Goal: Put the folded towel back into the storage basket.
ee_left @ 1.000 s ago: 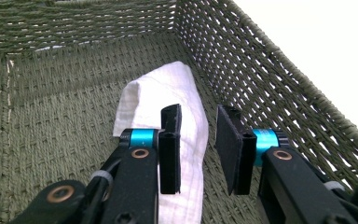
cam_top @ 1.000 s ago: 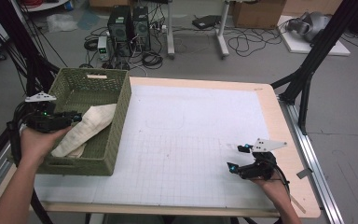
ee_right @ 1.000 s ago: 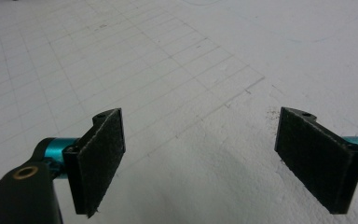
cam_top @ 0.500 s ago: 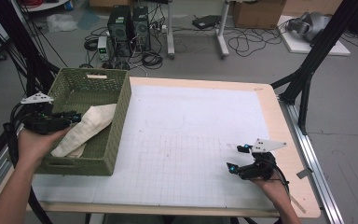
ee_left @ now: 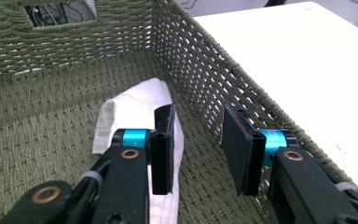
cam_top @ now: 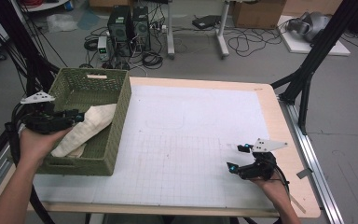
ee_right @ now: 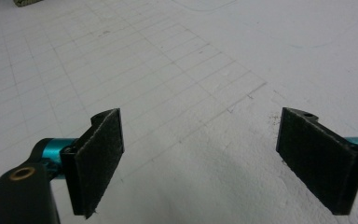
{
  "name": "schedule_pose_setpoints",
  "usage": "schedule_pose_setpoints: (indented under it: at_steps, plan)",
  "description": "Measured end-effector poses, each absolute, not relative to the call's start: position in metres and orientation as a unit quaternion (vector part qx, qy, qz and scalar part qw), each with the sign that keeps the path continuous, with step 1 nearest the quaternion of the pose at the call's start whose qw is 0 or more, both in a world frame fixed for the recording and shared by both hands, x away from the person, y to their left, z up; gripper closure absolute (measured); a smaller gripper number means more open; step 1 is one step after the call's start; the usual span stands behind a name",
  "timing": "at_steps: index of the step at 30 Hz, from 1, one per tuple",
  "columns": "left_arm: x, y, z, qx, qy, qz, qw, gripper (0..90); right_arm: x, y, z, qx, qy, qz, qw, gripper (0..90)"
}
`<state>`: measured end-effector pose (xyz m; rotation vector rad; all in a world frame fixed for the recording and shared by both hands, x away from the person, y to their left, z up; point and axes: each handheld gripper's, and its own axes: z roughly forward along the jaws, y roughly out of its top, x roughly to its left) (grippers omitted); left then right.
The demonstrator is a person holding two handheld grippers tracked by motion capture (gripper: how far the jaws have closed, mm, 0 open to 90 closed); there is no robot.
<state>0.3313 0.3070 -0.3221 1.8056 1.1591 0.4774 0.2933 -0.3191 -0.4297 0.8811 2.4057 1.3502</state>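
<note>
So the green woven basket (cam_top: 116, 135) has one folded white cloth (cam_top: 86, 128) lying in it, along its right wall. The left gripper (ee_left: 198, 149) hovers just over the cloth, jaws just been opening, nothing pinched. The right gripper (cam_top: 237, 157) sits well away from the basket, jaws wide apart.

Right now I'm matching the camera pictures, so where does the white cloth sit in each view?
High view: the white cloth lies left of centre, inside the green basket.
Left gripper view: lower centre, on the basket floor behind the jaws.
Right gripper view: bare gridded mat.
Shared landmark: the woven basket wall.
</note>
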Motion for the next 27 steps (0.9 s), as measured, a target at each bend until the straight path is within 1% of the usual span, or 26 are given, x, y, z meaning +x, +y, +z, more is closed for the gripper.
schedule_pose_setpoints:
  at_steps: [13,21,25,27]
  plan:
    - [0.330,0.302,-0.319,0.733,0.462,0.191,0.461,60.2,0.293,-0.319,-0.428,0.303,0.823,0.465,0.125,12.7]
    - [0.329,0.299,-0.317,0.730,0.459,0.194,0.467,51.5,0.293,-0.320,-0.428,0.305,0.820,0.467,0.127,12.5]
    - [0.328,0.298,-0.315,0.727,0.457,0.194,0.474,44.2,0.291,-0.320,-0.428,0.307,0.820,0.468,0.123,12.4]
    - [0.327,0.296,-0.314,0.728,0.455,0.194,0.476,42.1,0.292,-0.320,-0.428,0.306,0.818,0.470,0.126,12.3]
